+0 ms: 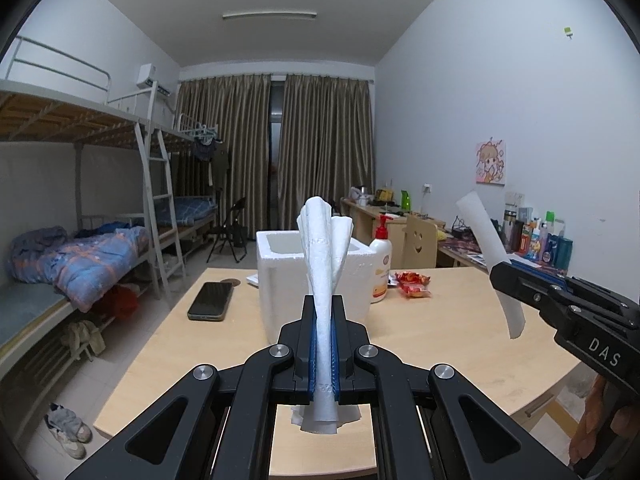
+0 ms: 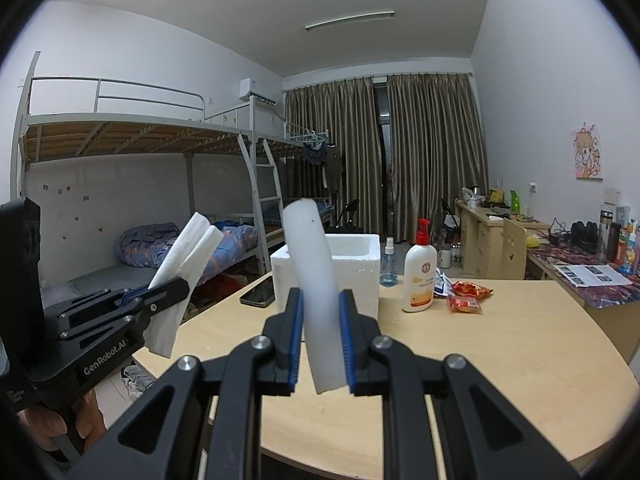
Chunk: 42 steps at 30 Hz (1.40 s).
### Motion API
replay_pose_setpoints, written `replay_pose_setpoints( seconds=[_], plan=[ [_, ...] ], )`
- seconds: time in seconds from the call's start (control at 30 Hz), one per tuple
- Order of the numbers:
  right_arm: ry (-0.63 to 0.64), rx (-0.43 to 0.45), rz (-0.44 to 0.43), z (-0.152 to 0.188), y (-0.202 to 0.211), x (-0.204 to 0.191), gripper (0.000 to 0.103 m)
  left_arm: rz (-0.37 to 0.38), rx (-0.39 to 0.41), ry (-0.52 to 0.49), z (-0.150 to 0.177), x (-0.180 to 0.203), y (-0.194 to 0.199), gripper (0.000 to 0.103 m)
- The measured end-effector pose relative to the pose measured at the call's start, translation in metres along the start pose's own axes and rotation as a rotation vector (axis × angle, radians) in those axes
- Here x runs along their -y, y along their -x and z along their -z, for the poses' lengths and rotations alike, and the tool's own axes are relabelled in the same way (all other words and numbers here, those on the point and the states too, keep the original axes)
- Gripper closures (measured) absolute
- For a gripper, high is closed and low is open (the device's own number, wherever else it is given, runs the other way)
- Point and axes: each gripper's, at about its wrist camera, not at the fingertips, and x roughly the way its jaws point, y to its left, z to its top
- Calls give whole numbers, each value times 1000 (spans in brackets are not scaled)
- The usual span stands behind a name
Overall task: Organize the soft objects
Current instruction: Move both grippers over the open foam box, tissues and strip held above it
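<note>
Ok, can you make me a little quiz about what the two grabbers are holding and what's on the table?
1. True or false: the left gripper is shut on a folded paper towel.
2. What is the right gripper holding? A) phone B) white foam strip C) lotion bottle
3. Fill in: the open white foam box stands on the ____, between the phone and the lotion bottle.

Key: 1 true; 2 B; 3 table.

Both tools are matte black linkages with silver round screws and blue ribbed pads. The right tool (image 1: 520, 280) reads "DAS"; the left tool (image 2: 176, 286) reads "GenRobot.AI". Bare fingers (image 2: 48, 424) show at 8 o'clock.
</note>
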Motion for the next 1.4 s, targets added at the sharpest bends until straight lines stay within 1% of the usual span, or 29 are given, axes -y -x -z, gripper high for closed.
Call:
replay_pose_setpoints(
  seconds=[0.4,0.93,1.07,1.4],
  plan=[
    [-14,-19,-6,-17,-25,12,82,-21,-23,-3,-24,-2,-39,97],
    [-15,-60,-44,-43,-79,20,82,-53,-63,10,-57,-20,-104,97],
    [-15,-62,-59,-50,-89,21,82,-43,-77,12,-65,-25,-119,97],
    [-24,-87,-64,-60,-121,28,82,-28,-105,8,-82,-32,-163,97]
  ],
)
